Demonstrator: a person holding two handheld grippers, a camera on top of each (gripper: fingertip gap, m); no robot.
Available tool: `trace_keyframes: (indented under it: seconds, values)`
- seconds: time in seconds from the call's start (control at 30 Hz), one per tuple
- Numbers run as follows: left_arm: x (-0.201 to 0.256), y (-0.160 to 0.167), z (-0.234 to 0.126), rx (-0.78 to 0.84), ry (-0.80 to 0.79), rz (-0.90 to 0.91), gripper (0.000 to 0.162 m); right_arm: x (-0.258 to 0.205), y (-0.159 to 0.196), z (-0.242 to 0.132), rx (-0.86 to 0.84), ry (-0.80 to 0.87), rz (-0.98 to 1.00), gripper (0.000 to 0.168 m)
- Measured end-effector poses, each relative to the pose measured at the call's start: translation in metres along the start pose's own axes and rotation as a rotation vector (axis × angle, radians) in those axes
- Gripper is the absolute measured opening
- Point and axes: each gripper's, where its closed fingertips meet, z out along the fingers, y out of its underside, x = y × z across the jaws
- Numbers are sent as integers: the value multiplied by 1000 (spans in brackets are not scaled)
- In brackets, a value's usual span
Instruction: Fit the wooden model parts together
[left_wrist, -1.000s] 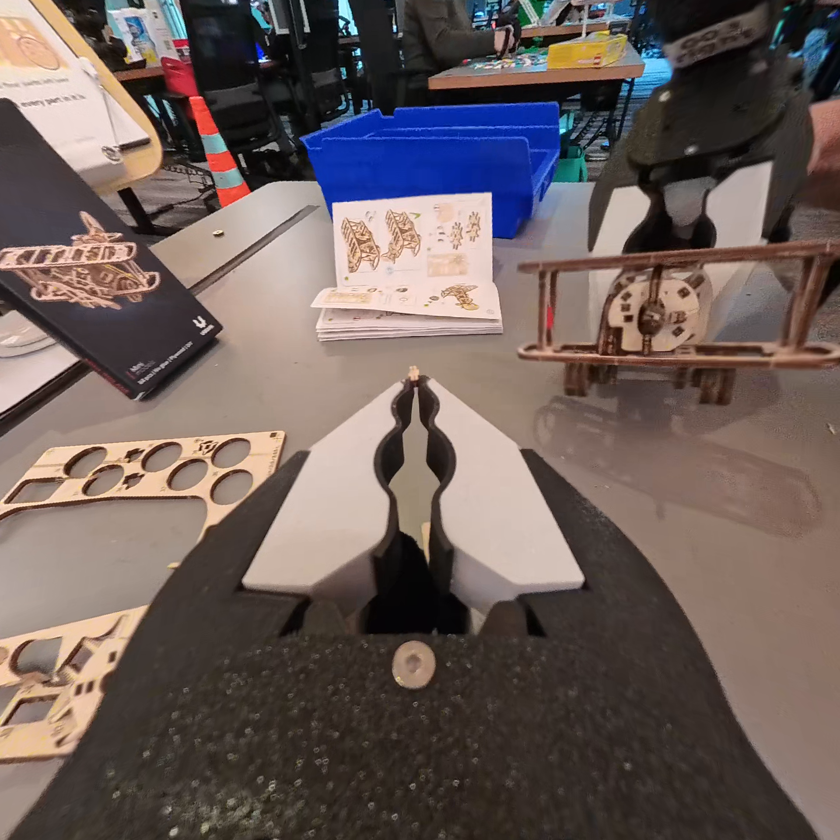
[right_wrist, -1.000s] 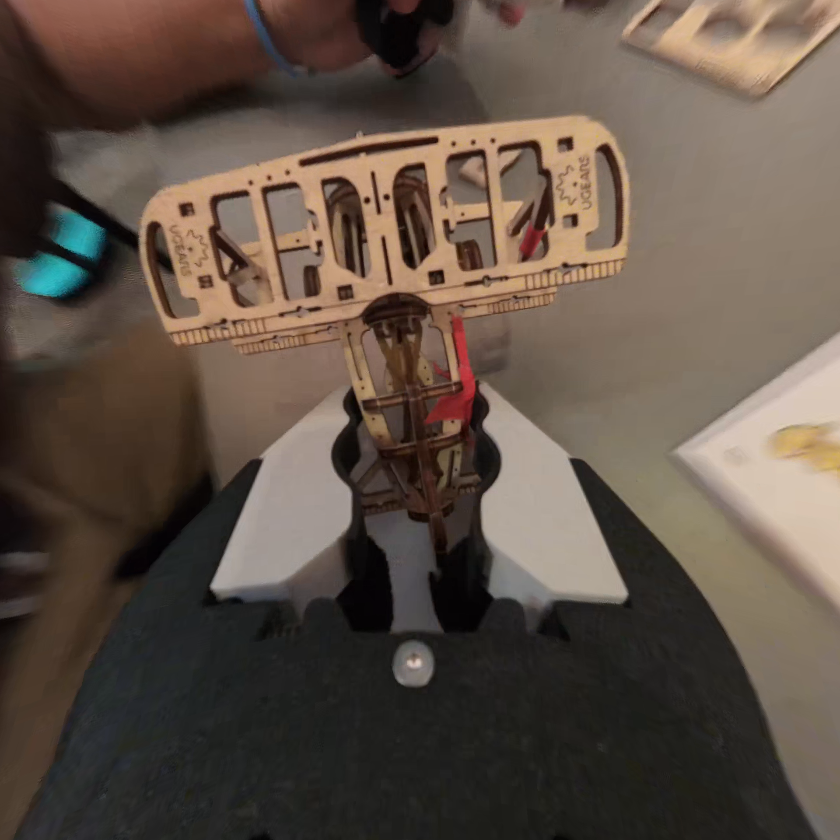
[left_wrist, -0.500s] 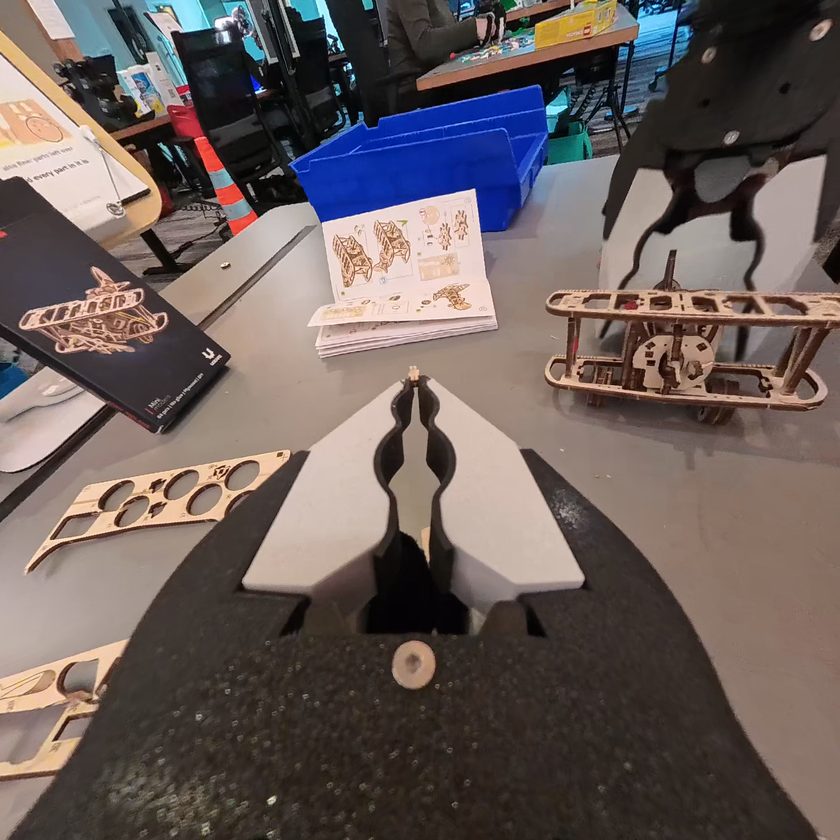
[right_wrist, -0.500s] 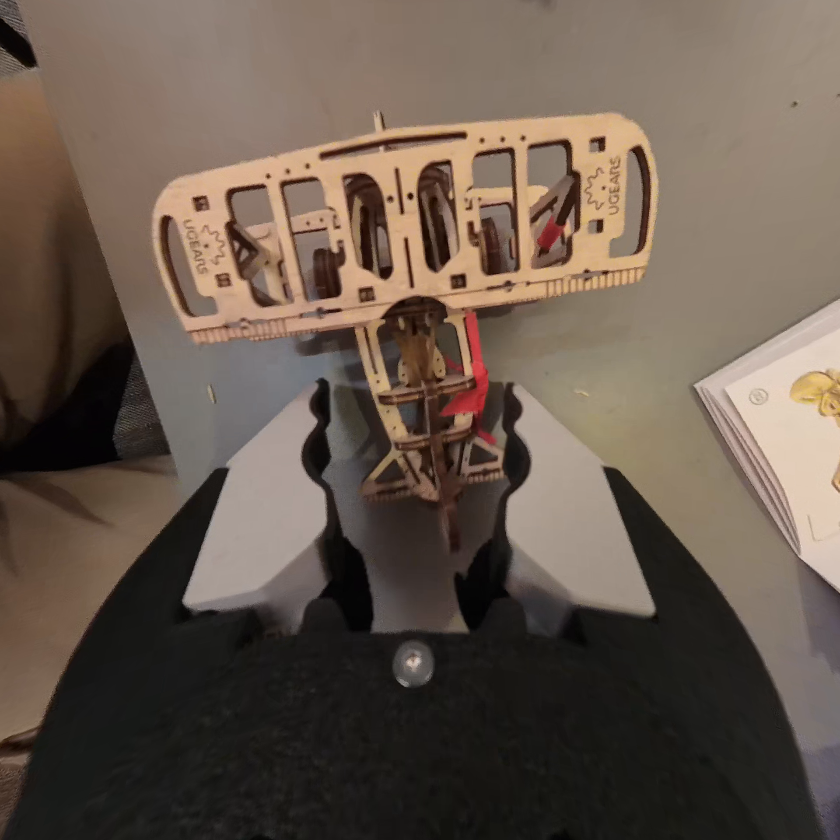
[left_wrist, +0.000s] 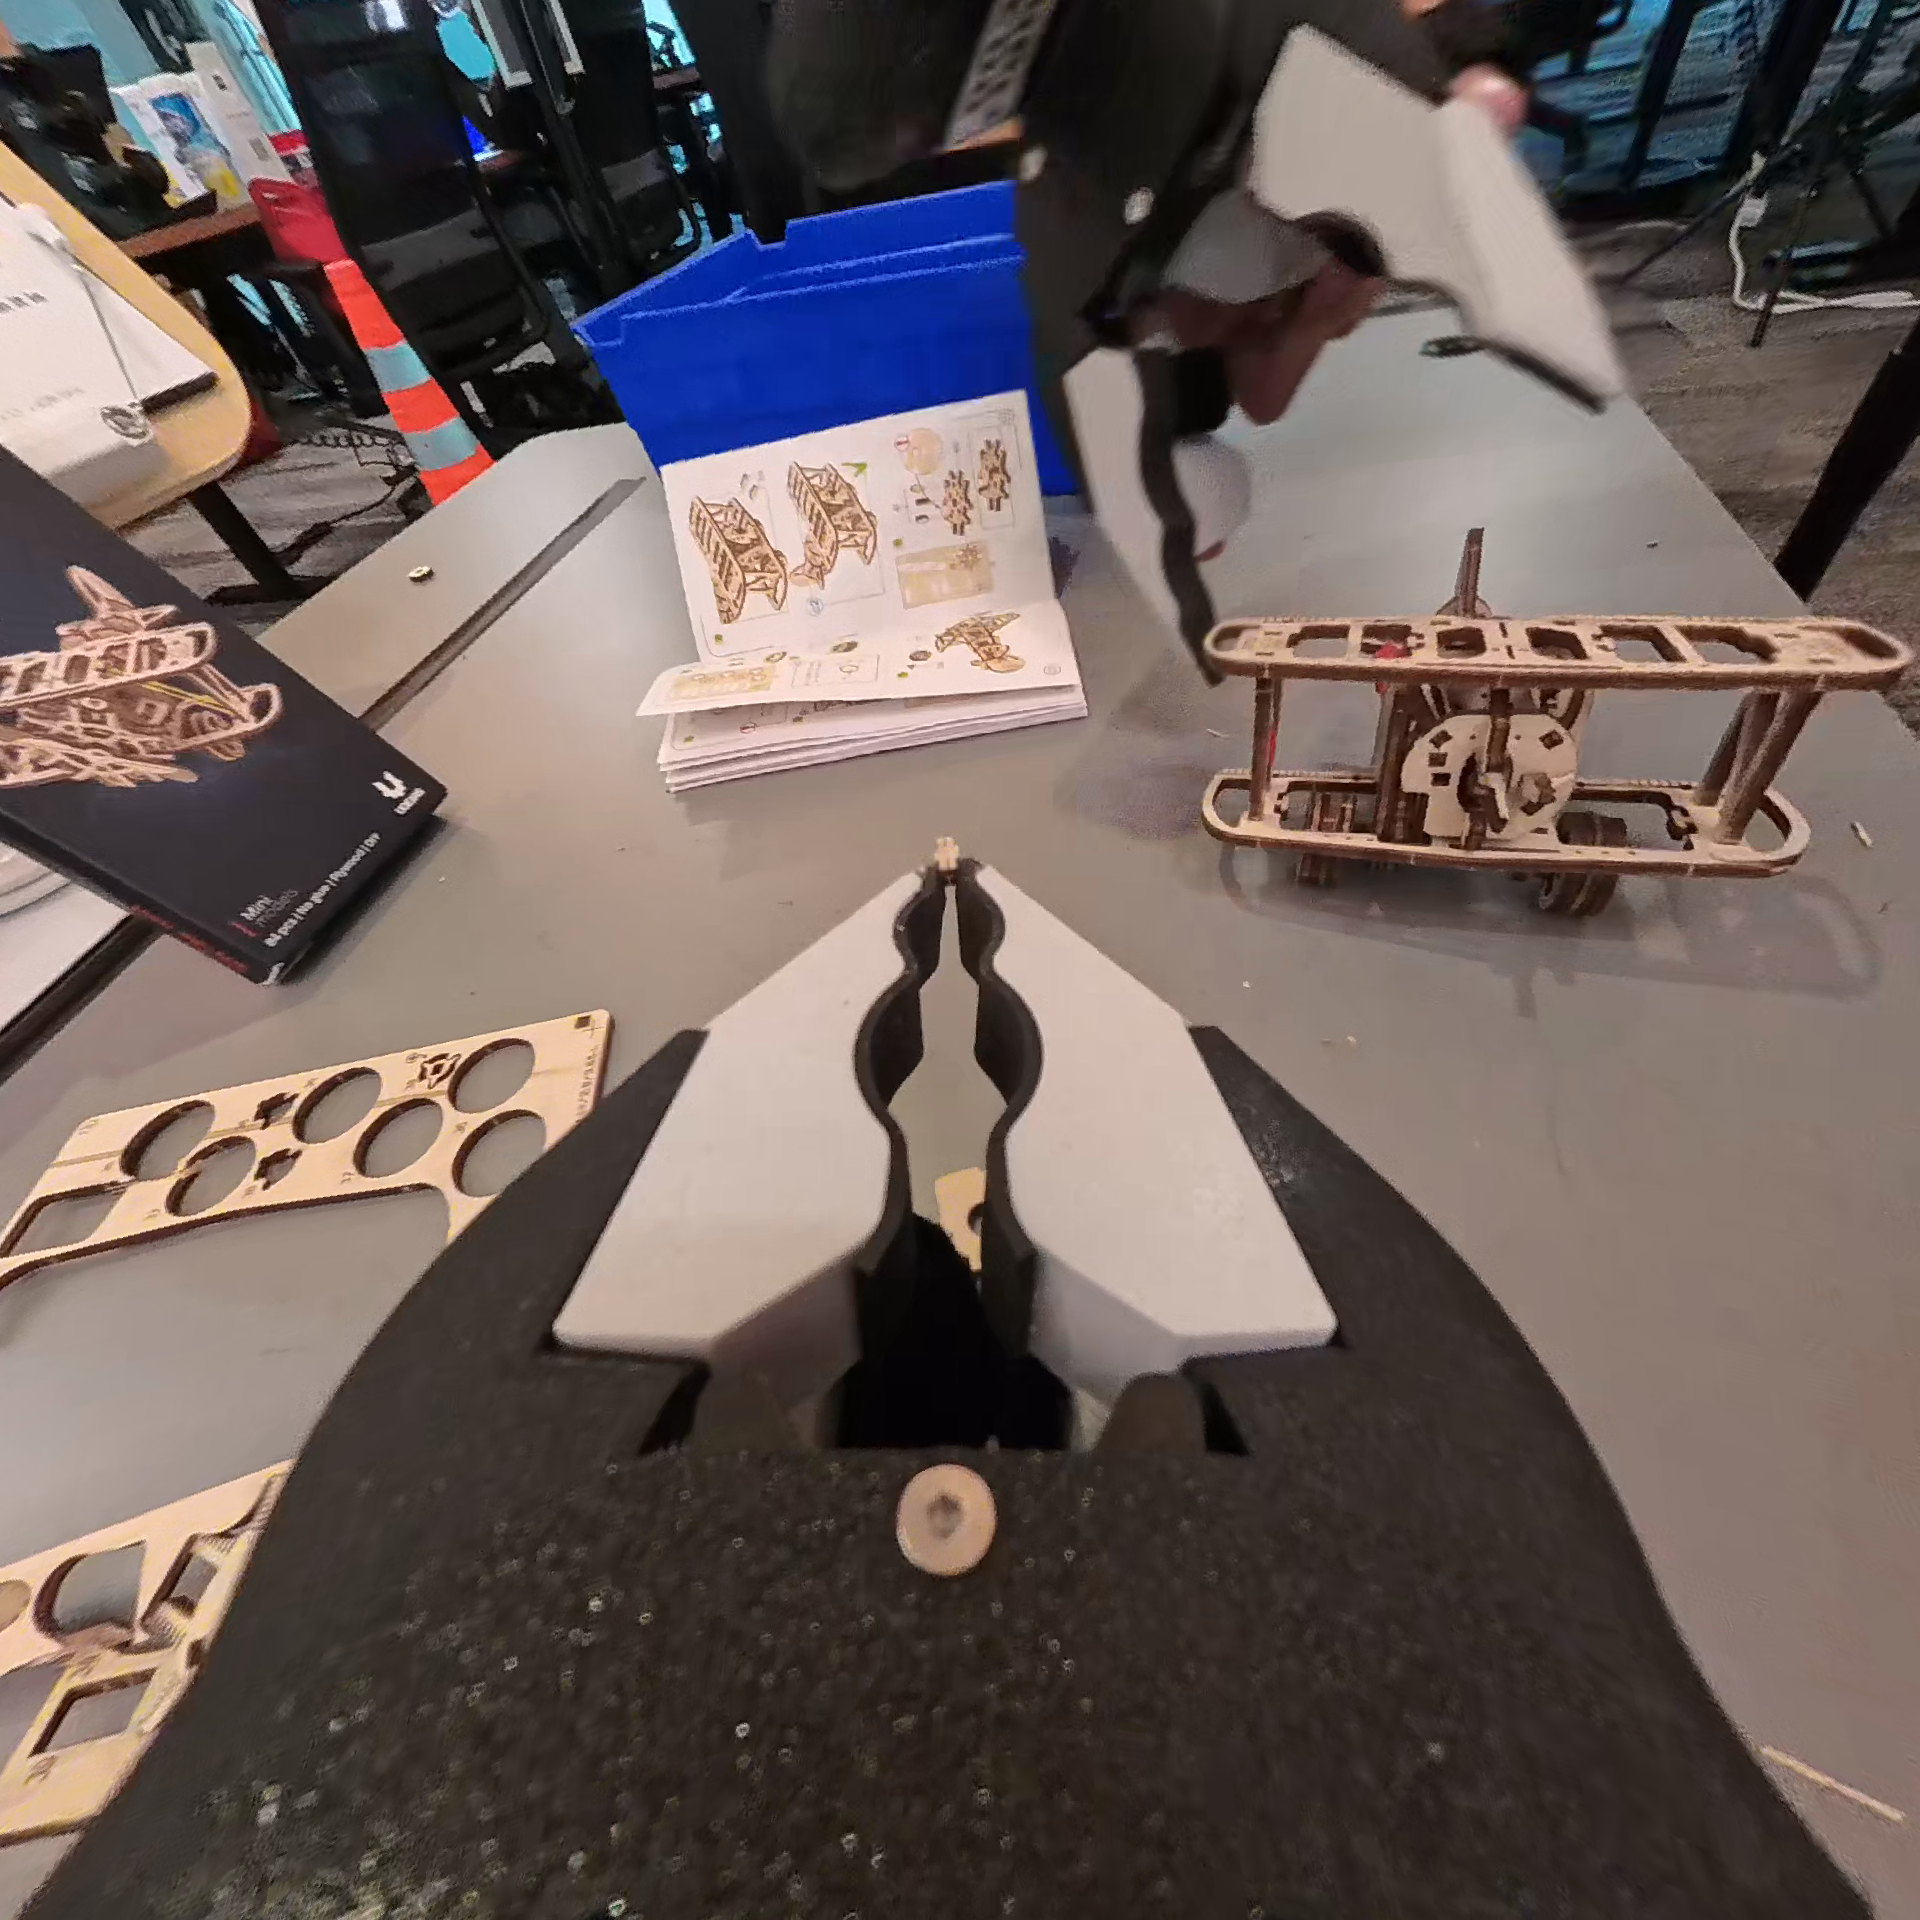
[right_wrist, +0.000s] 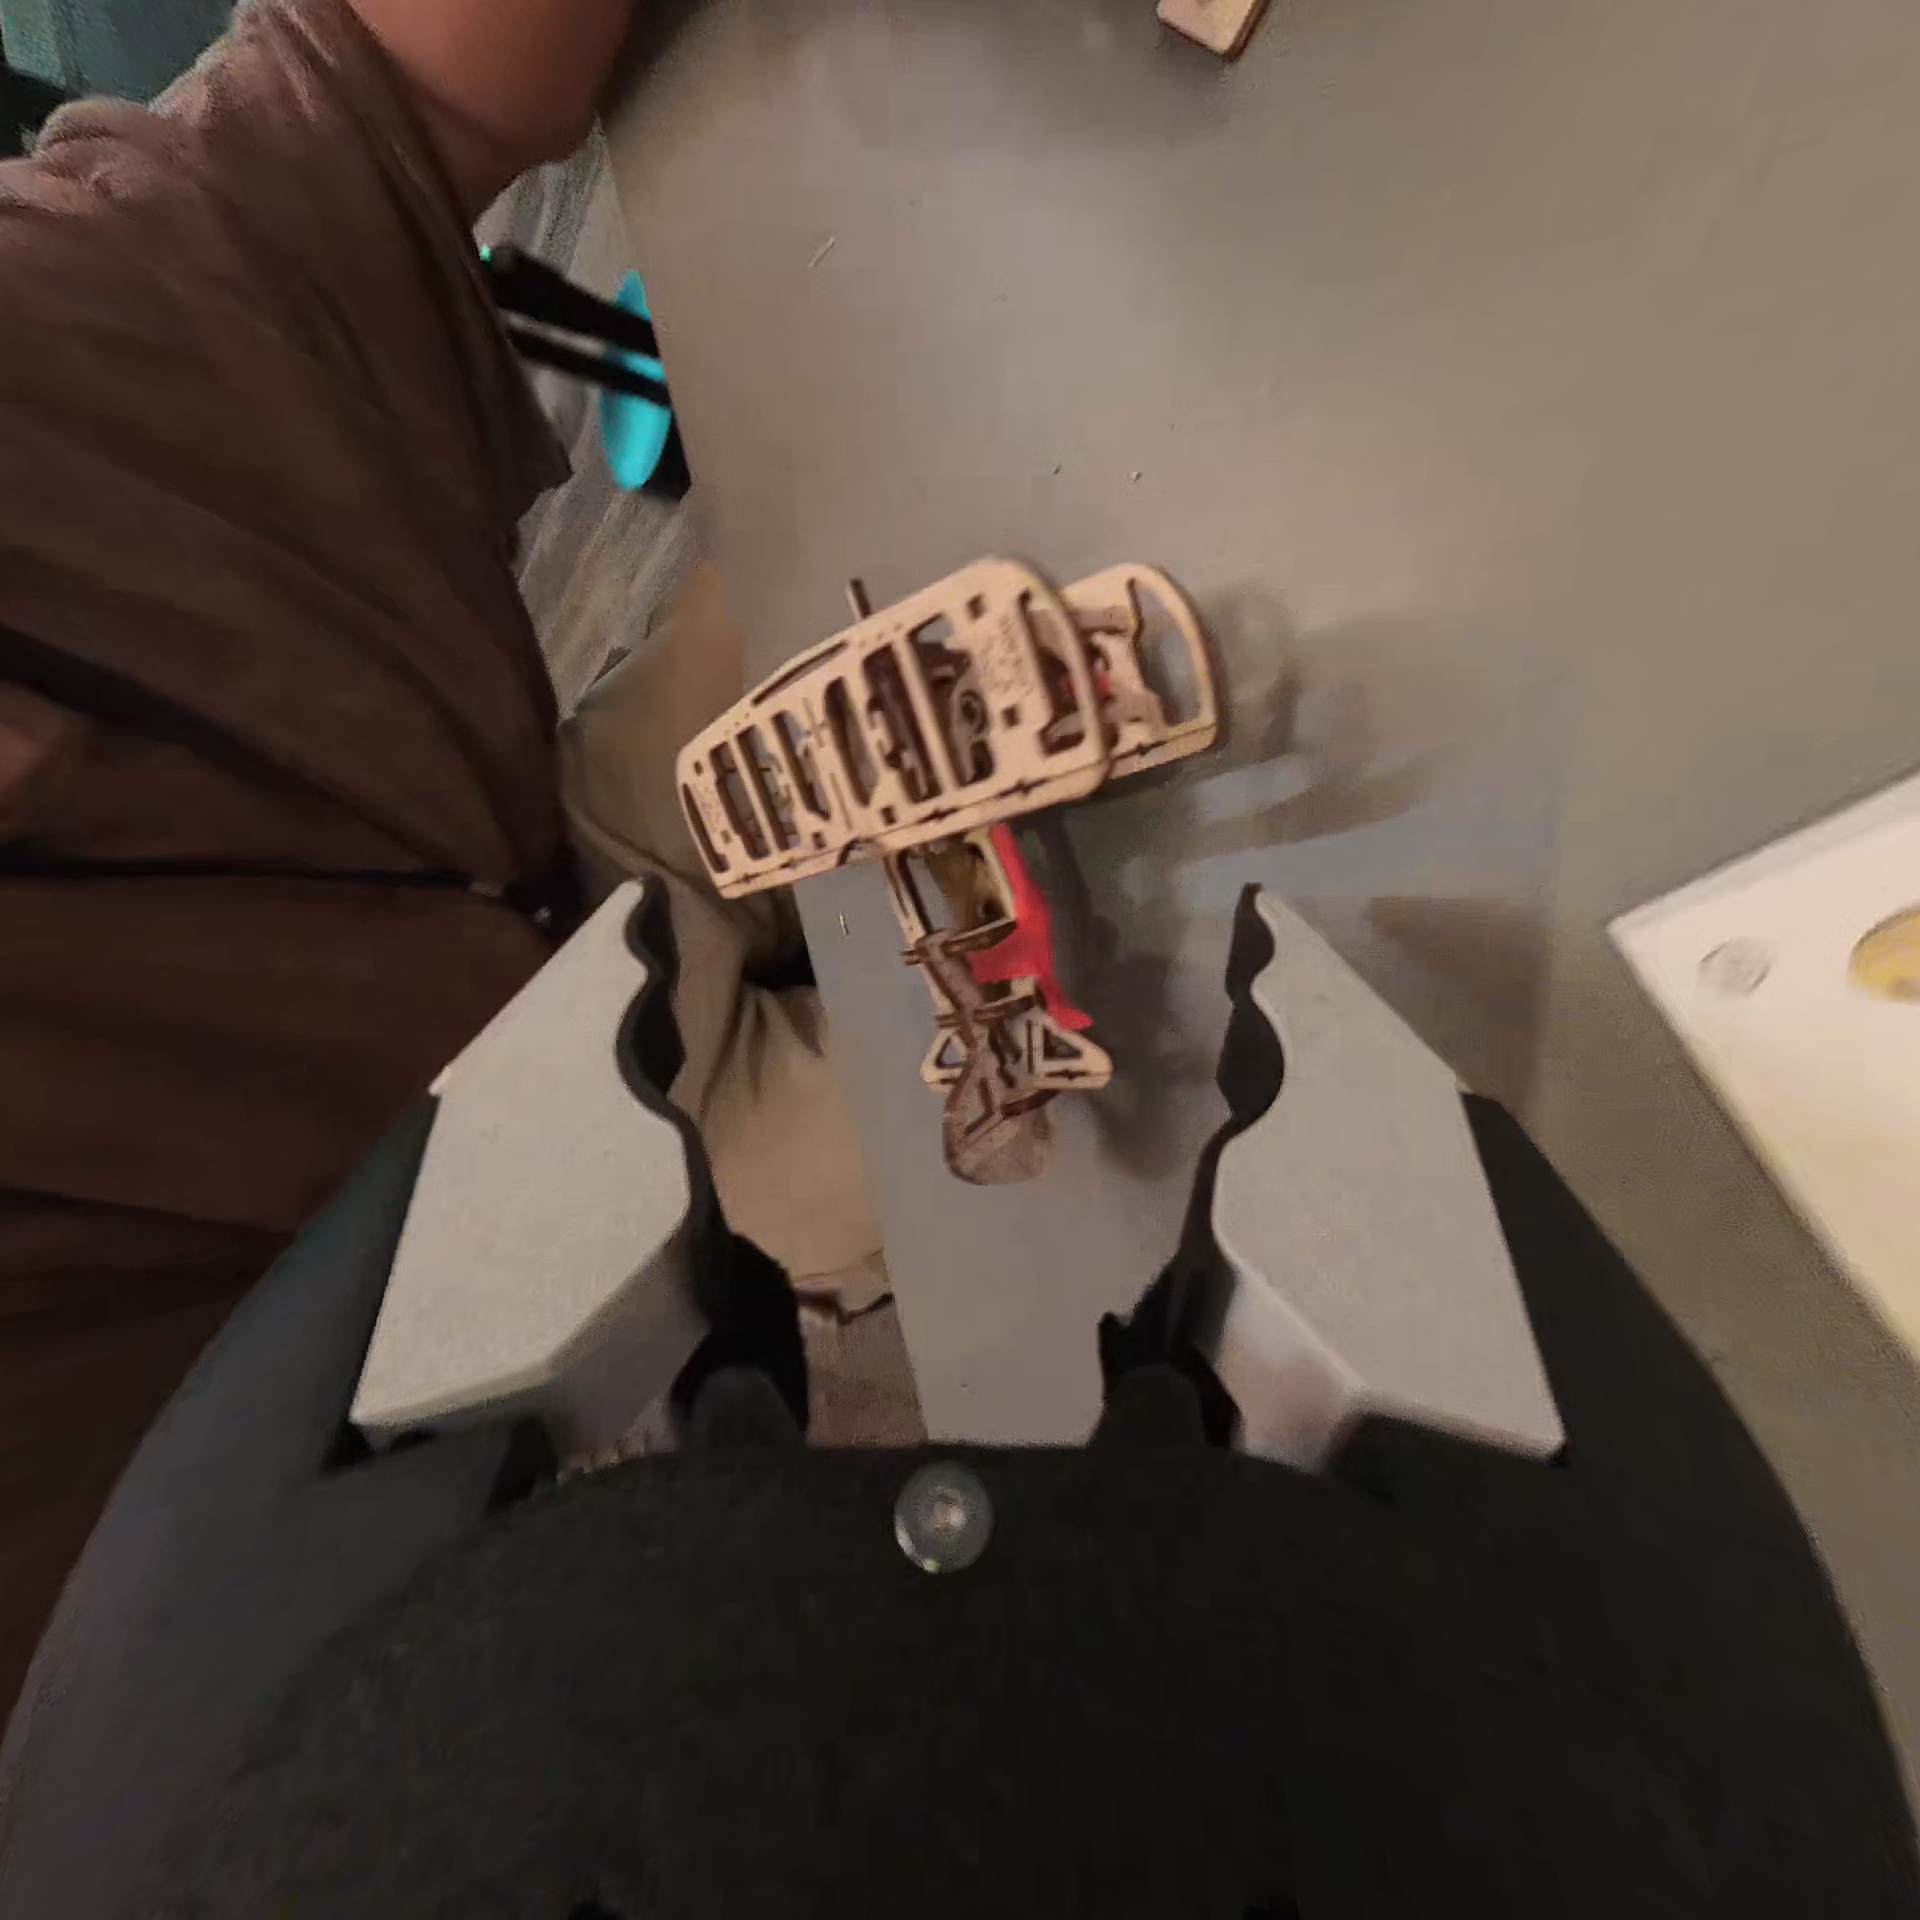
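A wooden biplane model (left_wrist: 1496, 758) stands on its wheels on the grey table (left_wrist: 1558, 1195), right of centre in the left wrist view. From above, in the right wrist view, the biplane (right_wrist: 956, 790) lies free on the table near its edge. My left gripper (left_wrist: 948, 878) is shut on a tiny wooden part (left_wrist: 945, 854) pinched at its tips, left of the biplane and apart from it. My right gripper (right_wrist: 945, 904) is open and empty above the biplane's tail; in the left wrist view it (left_wrist: 1340, 249) is blurred and lifted above the table.
An open instruction booklet (left_wrist: 862, 613) leans on a blue bin (left_wrist: 821, 312) at the back. A dark box lid (left_wrist: 156, 748) lies at left. Punched-out wooden sheets (left_wrist: 301, 1132) lie at front left. A brown sleeve (right_wrist: 239, 623) hangs beside the table edge. There is about 15 cm between the tips of the two grippers.
My right gripper has opened, let go of the biplane and lifted away up and back. The biplane now stands on the table. My left gripper stays shut on the tiny part.
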Motion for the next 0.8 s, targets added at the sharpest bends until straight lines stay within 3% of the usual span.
trace_keyframes:
  seconds: [0.17, 0.5, 0.6, 0.8]
  values:
    - [10, 3, 2, -11, 58, 23, 0, 18, -26, 13, -94, -43, -127, 104]
    - [25, 3, 0, -13, 151, 51, 0, -4, -18, 43, -314, -357, -152, 87]
    - [25, 4, 0, -13, 151, 52, 0, -6, -8, 44, -387, -382, -140, 68]
    - [24, 3, -1, -9, 143, 51, 0, -8, -8, 26, -375, -331, -163, 60]
